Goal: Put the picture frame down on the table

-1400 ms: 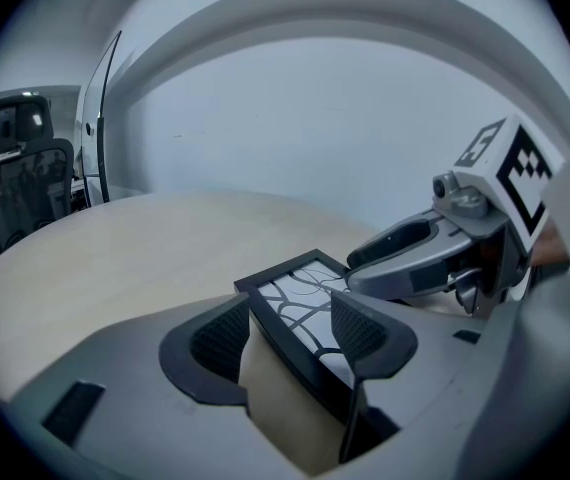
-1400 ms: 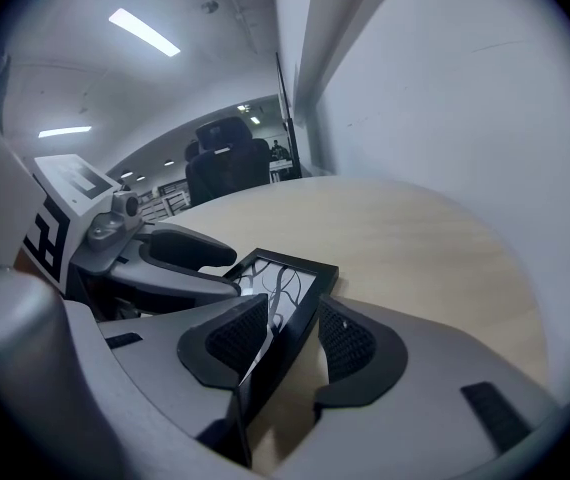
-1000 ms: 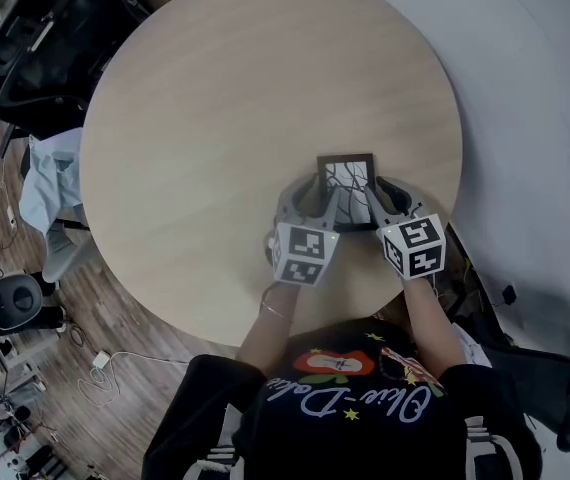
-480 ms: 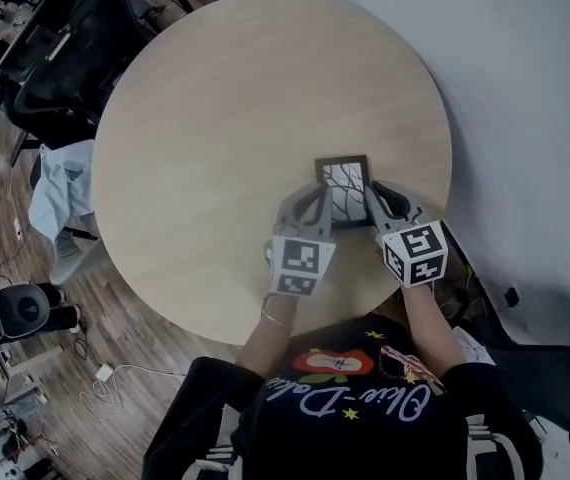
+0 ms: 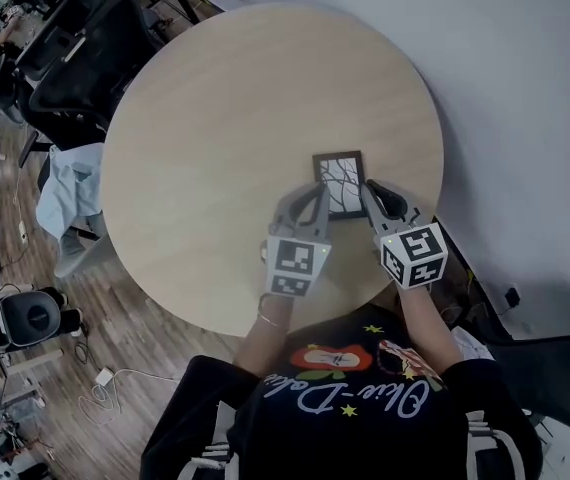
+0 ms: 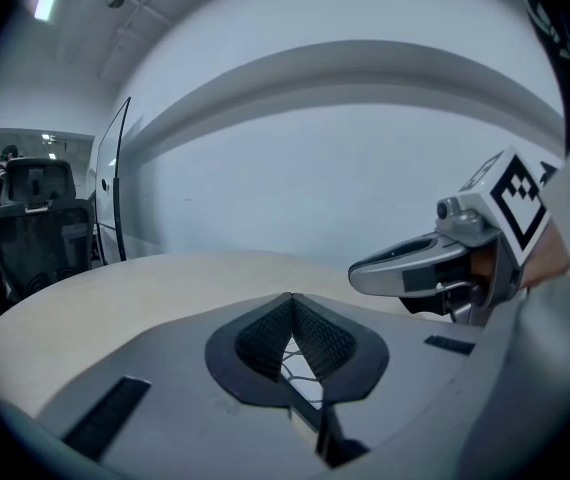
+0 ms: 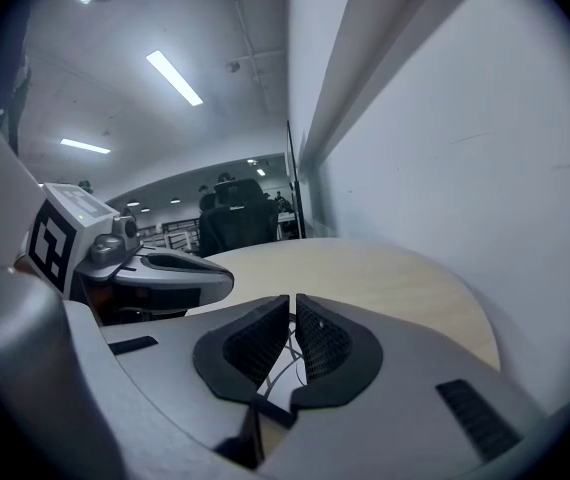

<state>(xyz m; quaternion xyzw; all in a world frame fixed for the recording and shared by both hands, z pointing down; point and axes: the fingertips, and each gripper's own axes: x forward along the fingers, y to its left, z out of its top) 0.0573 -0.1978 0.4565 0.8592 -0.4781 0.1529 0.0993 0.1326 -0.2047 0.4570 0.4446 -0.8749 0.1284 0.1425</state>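
The picture frame (image 5: pixel 339 181), a dark border around a white sheet with black lines, lies flat-on over the near right part of the round wooden table (image 5: pixel 225 108). My left gripper (image 5: pixel 314 196) is shut on its near left edge. My right gripper (image 5: pixel 368 192) is shut on its near right edge. In the left gripper view the ribbed pads (image 6: pixel 265 336) pinch the frame (image 6: pixel 292 363), and the right gripper (image 6: pixel 410 266) shows beside it. The right gripper view shows its pads (image 7: pixel 323 340) closed on the frame (image 7: pixel 287 353). Whether the frame touches the tabletop I cannot tell.
Black office chairs (image 5: pixel 85 38) stand at the table's far left, and a light blue cloth (image 5: pixel 70 183) hangs on a seat at the left. Another dark chair (image 5: pixel 565 368) is at the lower right. A pale wall (image 7: pixel 445 148) runs along the table's right side.
Both grippers, still shut on the frame, have carried it slightly forward and left over the table. The head view has shifted with them.
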